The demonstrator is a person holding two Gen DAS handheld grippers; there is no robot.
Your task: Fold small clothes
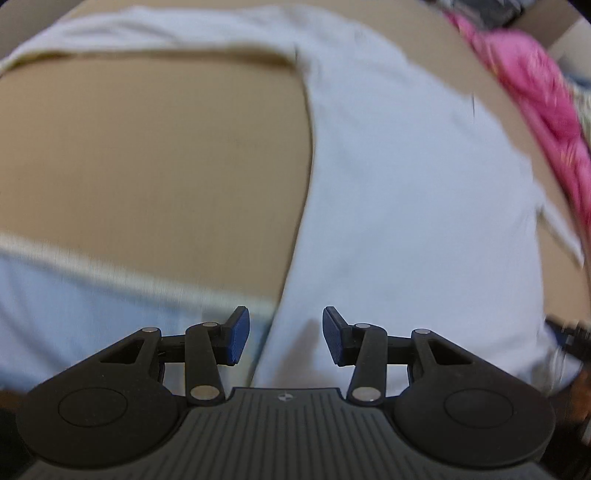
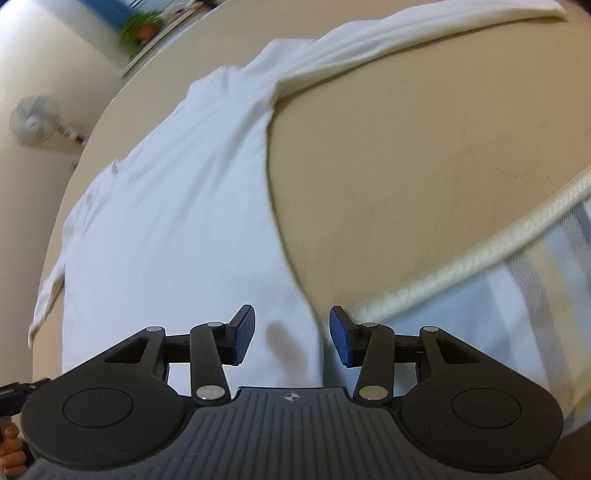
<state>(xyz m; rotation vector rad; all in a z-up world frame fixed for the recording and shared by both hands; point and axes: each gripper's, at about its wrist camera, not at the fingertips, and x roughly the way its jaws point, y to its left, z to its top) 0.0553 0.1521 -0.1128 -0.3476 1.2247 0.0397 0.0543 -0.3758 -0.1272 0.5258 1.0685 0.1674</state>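
Observation:
A white long-sleeved garment [image 1: 406,166] lies spread flat on a tan table [image 1: 155,155]. One sleeve stretches off along the far side. My left gripper [image 1: 285,334] is open and empty, low over the garment's near hem at its left edge. In the right wrist view the same garment [image 2: 177,206] fills the left half, its sleeve [image 2: 424,33] reaching to the upper right. My right gripper [image 2: 291,334] is open and empty, over the hem at the garment's right edge. Nothing is between either pair of fingers.
A pink garment [image 1: 535,92] lies bunched at the table's far right. A light blue striped cloth with a white corded edge [image 2: 461,266] covers the near part of the table; it also shows in the left wrist view [image 1: 74,302]. A wall fan [image 2: 33,120] stands beyond the table.

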